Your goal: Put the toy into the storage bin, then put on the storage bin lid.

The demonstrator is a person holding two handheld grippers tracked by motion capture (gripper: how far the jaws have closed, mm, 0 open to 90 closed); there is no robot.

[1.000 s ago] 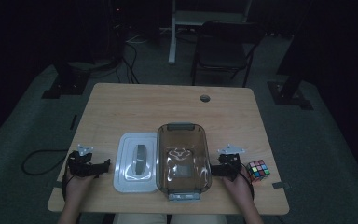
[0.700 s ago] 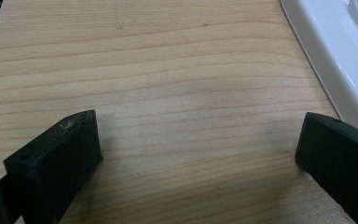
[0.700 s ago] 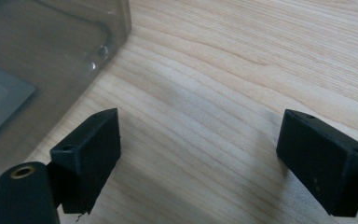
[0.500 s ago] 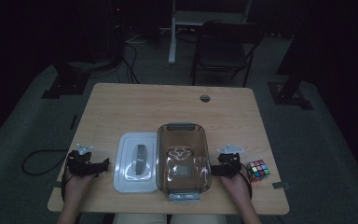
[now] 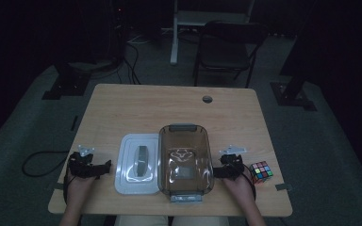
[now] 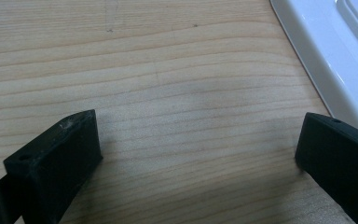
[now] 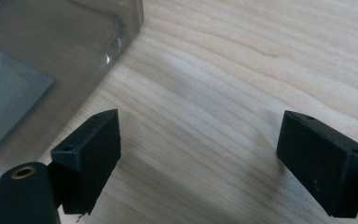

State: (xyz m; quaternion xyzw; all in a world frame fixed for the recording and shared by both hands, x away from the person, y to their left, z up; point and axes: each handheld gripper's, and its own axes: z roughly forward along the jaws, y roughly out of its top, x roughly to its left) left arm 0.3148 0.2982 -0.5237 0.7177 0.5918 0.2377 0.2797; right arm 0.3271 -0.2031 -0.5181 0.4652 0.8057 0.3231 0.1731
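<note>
Start of job: both grippers, left [image 5: 104, 165] and right [image 5: 215, 172], rest spread wide and empty flanking lid [image 5: 138, 163] and bin [image 5: 185, 162] mid-table; next, probably reach for lid.

Left gripper [image 5: 104, 165] low, jaws spread wide, right gripper [image 5: 215, 172] likewise

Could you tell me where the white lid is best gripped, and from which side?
Probably by its raised grey handle, from above: the lid lies flat on the table, its rim low. The open left gripper is nearest.
</note>
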